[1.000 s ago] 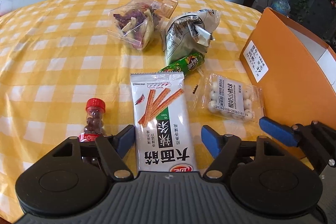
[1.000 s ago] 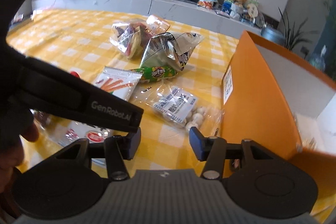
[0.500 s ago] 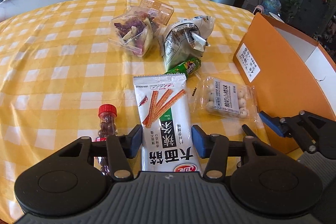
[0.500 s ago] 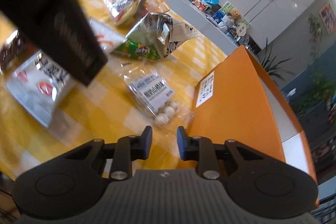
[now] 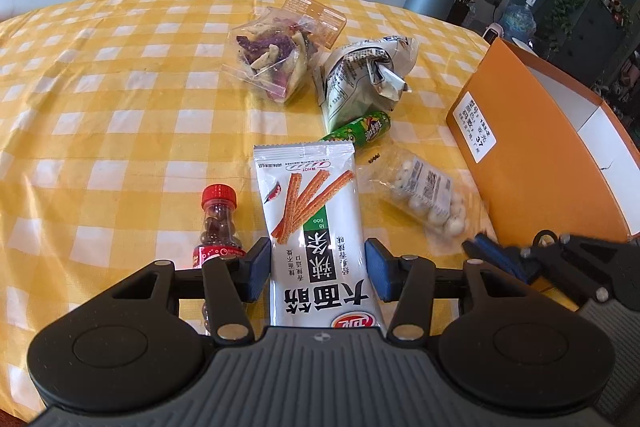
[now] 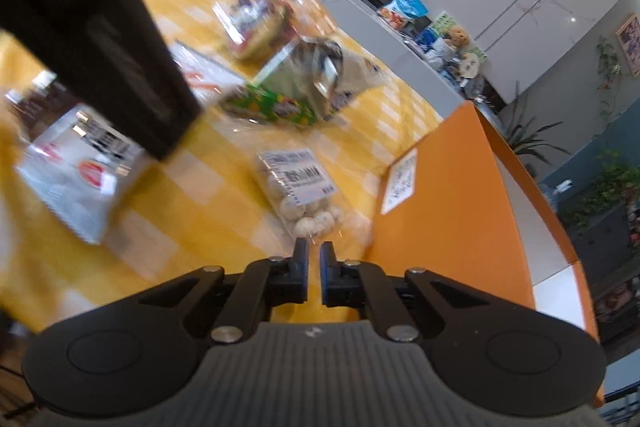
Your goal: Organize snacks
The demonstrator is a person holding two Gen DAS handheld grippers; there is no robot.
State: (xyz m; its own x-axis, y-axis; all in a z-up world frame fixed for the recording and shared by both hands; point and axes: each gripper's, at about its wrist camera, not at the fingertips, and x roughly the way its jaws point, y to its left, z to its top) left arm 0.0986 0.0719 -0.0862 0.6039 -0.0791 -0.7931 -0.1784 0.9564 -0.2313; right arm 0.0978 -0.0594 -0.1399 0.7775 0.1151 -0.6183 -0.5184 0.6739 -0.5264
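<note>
My right gripper (image 6: 314,269) has narrowed to a slit, nothing between its fingers, nosing at the near end of the white-ball packet (image 6: 304,187), which runs lengthwise straight ahead on the counter (image 5: 120,131) beside the orange box (image 6: 452,211); I can't see anything inside. My left gripper (image 5: 316,269) stays spread, straddling the spicy-strip packet (image 5: 316,223).

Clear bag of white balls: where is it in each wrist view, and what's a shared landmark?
Left wrist: clear bag of white balls lies right of centre, between the white spicy-strip packet and the orange box.
Right wrist: same bag at centre, just ahead of the right gripper.
Shared landmark: the orange box, right of the bag in both.
</note>
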